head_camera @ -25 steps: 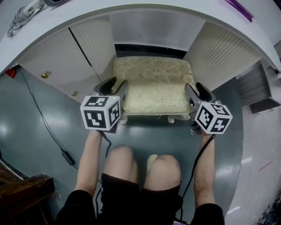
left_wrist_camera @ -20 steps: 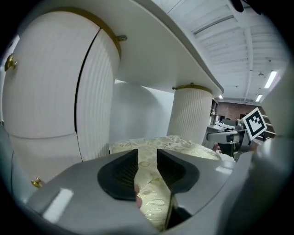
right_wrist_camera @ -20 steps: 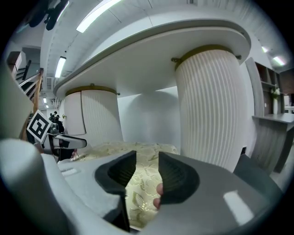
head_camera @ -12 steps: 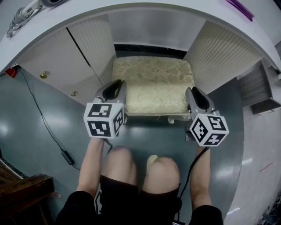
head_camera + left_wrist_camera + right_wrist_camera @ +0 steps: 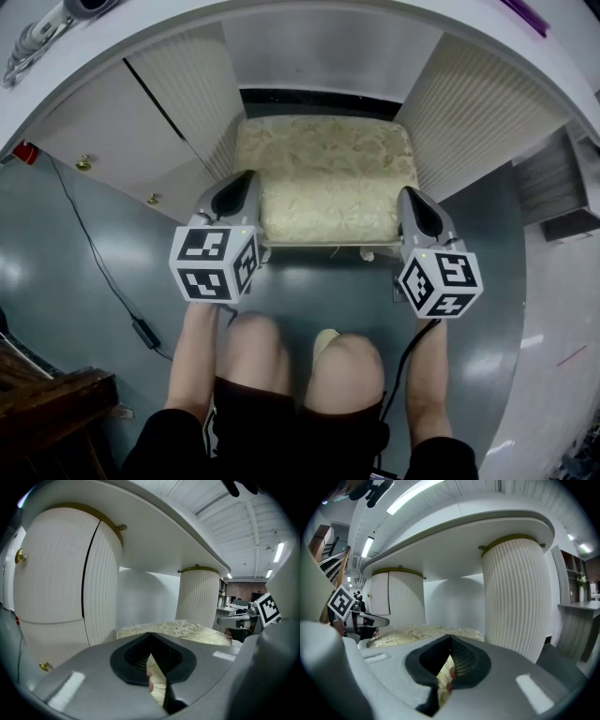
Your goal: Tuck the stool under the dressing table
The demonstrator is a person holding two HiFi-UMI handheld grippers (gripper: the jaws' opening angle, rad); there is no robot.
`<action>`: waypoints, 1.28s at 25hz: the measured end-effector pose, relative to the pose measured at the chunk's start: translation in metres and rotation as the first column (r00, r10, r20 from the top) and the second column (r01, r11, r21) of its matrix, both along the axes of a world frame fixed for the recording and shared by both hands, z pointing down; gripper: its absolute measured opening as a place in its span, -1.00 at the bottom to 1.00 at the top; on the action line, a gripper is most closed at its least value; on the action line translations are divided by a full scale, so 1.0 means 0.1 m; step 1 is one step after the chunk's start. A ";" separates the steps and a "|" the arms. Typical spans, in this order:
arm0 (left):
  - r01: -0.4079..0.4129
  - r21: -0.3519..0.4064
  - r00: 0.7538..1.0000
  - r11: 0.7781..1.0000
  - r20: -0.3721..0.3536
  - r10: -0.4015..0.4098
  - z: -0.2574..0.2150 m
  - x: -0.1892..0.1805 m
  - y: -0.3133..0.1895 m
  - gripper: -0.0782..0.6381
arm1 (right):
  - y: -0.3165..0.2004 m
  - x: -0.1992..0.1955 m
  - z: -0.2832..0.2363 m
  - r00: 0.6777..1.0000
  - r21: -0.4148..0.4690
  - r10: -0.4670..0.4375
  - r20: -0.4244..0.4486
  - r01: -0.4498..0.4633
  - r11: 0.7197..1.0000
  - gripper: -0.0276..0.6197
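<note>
Left gripper (image 5: pixel 244 180): jaws had just closed together, nothing between them, beside cream floral-cushioned stool (image 5: pixel 323 173) under white dressing table (image 5: pixel 309 19).
Right gripper (image 5: pixel 411 197): likewise, opposite side.

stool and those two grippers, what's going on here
A person holds a gripper in each hand at the near corners of the stool. The left gripper and right gripper have just been closing, and their jaws are now together; whether they pinch the cushion's edge is unclear. The stool sits partly under the dressing table, between its ribbed pedestals, with its near edge not yet tucked in.
</note>
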State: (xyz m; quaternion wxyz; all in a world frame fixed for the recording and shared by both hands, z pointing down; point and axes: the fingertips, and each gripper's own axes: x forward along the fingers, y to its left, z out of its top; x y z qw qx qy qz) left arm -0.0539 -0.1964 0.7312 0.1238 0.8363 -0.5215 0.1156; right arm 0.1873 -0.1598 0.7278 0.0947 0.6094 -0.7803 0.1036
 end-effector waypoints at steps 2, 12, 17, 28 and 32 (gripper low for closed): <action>0.003 0.002 1.000 1.000 0.001 -0.003 -0.01 0.00 0.01 -0.76 | -0.01 0.00 -0.01 1.000 0.001 -0.004 0.007 0.004 1.000 -0.91; -0.011 0.012 1.000 1.000 0.001 0.011 -0.16 0.13 0.15 -0.76 | 0.11 -0.05 -0.28 0.999 0.041 -0.027 0.029 0.026 0.999 -0.91; -0.044 0.037 0.999 0.998 0.006 0.043 -0.49 0.22 0.25 -0.76 | 0.19 -0.13 -0.56 0.998 0.041 -0.041 0.038 0.039 0.998 -0.91; -0.072 0.031 0.997 0.997 -0.010 0.072 -1.59 0.29 0.41 -0.76 | 0.26 -0.26 -1.68 0.995 0.042 -0.069 0.078 0.066 0.997 -0.91; -0.064 0.031 0.998 0.998 -0.007 0.064 -2.03 0.26 0.39 -0.76 | 0.27 -0.32 -2.09 0.995 0.035 -0.078 0.067 0.076 0.997 -0.91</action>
